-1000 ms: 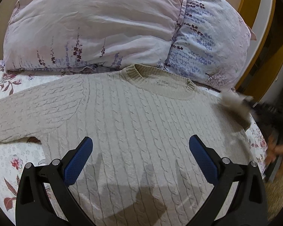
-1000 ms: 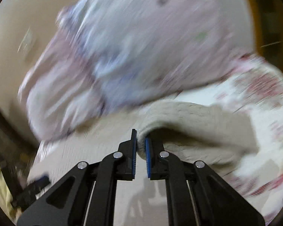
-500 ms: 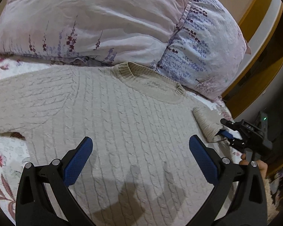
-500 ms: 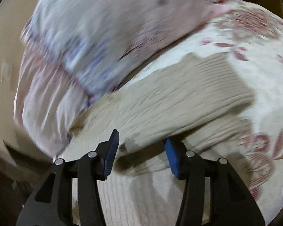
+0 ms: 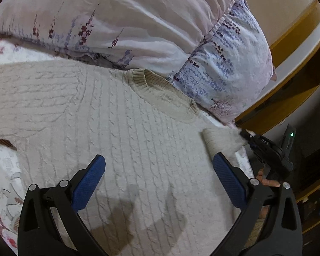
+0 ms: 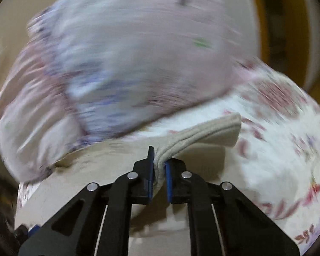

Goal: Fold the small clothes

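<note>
Floral bed (image 5: 2,170), pillows (image 5: 117,21) far | cable-knit sweater (image 5: 128,138) flat, collar toward pillows | left tool (image 5: 159,176) wide | right tool (image 6: 159,170) pinching sleeve (image 6: 202,134)

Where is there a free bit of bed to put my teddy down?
Bare floral bedsheet shows under the sweater's outstretched sleeve, beside the left gripper, and past the cuff that the right gripper pinches. The middle is covered by the sweater, and the pillows crowd the collar end.

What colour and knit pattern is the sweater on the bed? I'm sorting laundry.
Beige, cable-knit, with a ribbed collar: the sweater shows best in the left wrist view.
</note>
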Available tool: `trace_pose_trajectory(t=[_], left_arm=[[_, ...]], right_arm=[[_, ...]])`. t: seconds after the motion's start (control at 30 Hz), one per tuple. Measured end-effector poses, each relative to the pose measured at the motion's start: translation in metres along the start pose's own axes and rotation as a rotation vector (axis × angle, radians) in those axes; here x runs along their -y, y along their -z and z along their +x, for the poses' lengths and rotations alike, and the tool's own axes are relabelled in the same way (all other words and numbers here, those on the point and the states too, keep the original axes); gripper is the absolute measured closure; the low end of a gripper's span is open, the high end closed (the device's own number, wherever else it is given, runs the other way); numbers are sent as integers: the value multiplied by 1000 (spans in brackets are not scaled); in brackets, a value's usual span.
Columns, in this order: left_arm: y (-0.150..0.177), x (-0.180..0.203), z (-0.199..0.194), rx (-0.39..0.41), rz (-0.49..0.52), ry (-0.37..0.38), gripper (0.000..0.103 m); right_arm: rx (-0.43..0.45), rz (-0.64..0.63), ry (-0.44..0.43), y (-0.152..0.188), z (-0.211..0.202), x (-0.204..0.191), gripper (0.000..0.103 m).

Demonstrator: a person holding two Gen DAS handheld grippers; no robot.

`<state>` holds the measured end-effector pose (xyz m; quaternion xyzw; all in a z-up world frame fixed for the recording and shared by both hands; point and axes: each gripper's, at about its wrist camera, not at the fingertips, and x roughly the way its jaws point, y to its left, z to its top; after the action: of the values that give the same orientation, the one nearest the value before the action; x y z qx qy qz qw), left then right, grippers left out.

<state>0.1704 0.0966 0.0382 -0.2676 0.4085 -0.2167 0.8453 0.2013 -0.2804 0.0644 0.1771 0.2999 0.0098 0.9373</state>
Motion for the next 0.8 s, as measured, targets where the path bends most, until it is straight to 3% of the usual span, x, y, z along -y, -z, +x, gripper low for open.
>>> trace_pose_trajectory(t=[0.1, 0.17, 0.2, 0.27, 0.37, 0.5, 0.6, 0.8], left_arm=[[-2, -5, 3, -18, -51, 37, 8], [-2, -10, 6, -27, -82, 50, 11], [-2, -13, 9, -33, -107, 55, 12], [-2, -19, 13, -42, -138, 59, 13], [-2, -27, 20, -61, -200, 70, 19], [-5, -34, 28, -75, -253, 67, 26], [-9, -33, 35, -87, -281, 83, 34], [-15, -31, 54, -127, -343, 102, 52]], right_arm=[[-13, -171, -129, 15, 1, -66, 94], [-81, -284, -210, 34, 12, -105, 90], [-141, -348, -251, 49, 21, -124, 89], [-267, -449, -304, 80, 41, -154, 75], [-383, -492, -341, 108, 56, -165, 66], [-397, -365, -379, 104, 43, -136, 53], [-374, -225, -368, 91, 28, -97, 51], [-283, 308, -250, 75, 0, 44, 51]])
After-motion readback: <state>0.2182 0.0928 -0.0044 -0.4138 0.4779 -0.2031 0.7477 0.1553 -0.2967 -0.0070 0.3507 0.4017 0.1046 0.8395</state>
